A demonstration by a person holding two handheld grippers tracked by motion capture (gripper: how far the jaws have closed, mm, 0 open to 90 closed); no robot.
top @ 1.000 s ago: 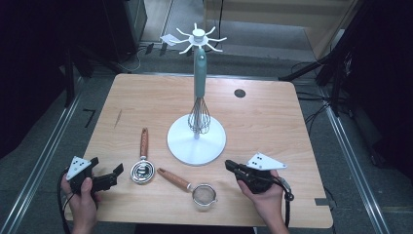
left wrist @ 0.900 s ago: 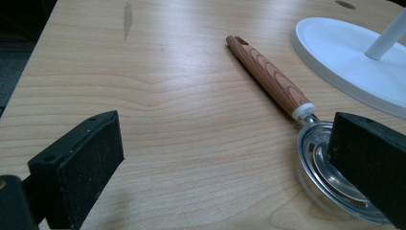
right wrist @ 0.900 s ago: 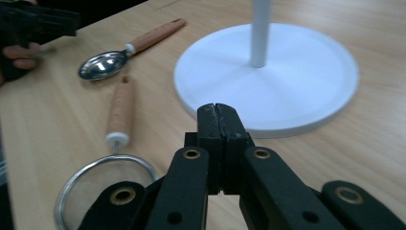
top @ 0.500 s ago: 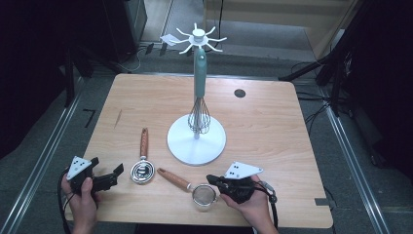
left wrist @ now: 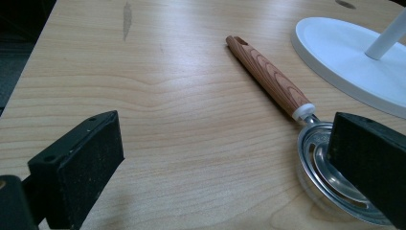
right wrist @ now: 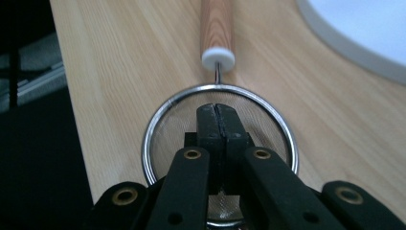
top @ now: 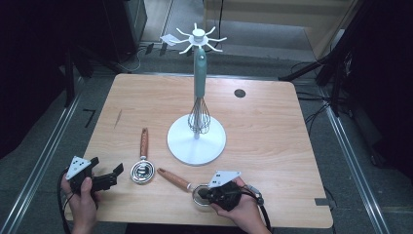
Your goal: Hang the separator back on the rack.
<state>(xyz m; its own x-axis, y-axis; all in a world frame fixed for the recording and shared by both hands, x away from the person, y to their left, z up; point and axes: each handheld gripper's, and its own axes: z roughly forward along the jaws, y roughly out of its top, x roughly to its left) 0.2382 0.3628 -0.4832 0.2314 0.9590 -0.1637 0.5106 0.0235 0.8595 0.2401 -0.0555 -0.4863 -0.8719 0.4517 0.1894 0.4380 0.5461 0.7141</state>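
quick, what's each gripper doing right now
Left gripper: open, holding nothing, beside the slotted spoon.
Right gripper: shut, fingers pressed together over the mesh strainer, holding nothing.

Sieve (top: 200,194) near the lower middle of the high view, mostly covered by the right gripper (top: 208,194) and the hand behind it; only the left rim and the wooden handle clear. In the right gripper view, lower rim of the sieve (right wrist: 163,120) hidden behind the black fingers (right wrist: 210,127), handle cut by the top edge, mesh blurred. In the left gripper view, slotted spoon (left wrist: 316,158) partly behind the right-hand finger and cut at the lower edge; white stand base (left wrist: 349,62) cut by the right edge. Small label on the stand's top (top: 168,39) too small to read.
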